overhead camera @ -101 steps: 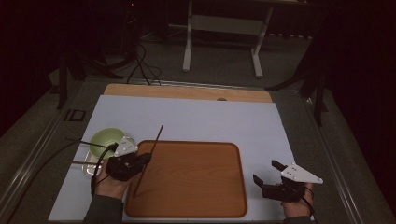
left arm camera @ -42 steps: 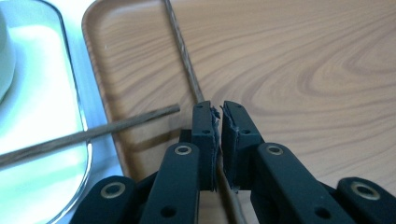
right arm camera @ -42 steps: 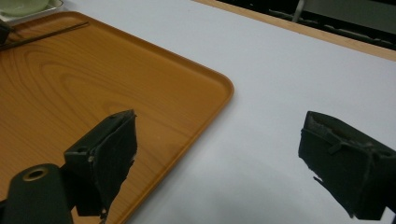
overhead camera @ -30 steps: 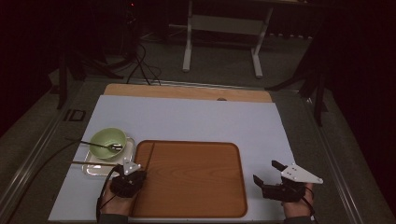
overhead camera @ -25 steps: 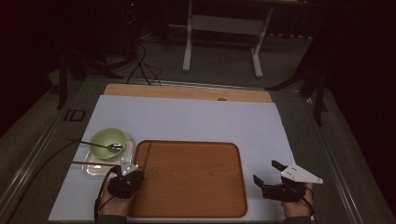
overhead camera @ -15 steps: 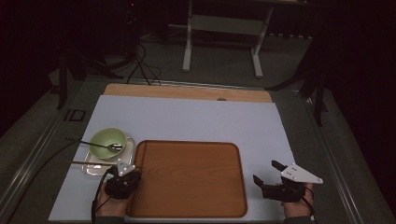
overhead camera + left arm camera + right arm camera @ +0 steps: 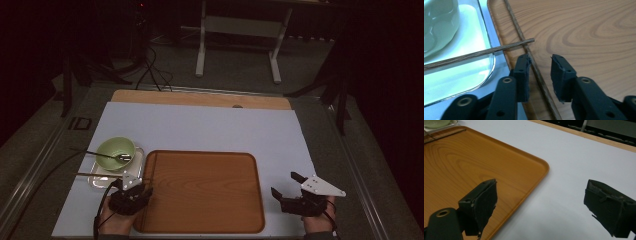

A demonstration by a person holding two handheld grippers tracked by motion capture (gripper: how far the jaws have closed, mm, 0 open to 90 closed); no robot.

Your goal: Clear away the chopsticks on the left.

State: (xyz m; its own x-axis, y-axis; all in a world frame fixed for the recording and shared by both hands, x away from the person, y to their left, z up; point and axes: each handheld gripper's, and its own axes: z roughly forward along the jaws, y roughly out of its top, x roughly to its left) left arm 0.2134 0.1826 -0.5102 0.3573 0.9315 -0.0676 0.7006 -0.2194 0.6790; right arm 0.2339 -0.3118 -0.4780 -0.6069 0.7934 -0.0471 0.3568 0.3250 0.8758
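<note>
Left gripper view: our left gripper, jaws spread, straddles a chopstick along the tray's left edge; right gripper seemingly idle, jaws spread.

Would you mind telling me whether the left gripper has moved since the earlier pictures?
Yes. The left gripper has drawn back toward the person along the left edge of the brown wooden tray, away from the pale green bowl.
</note>
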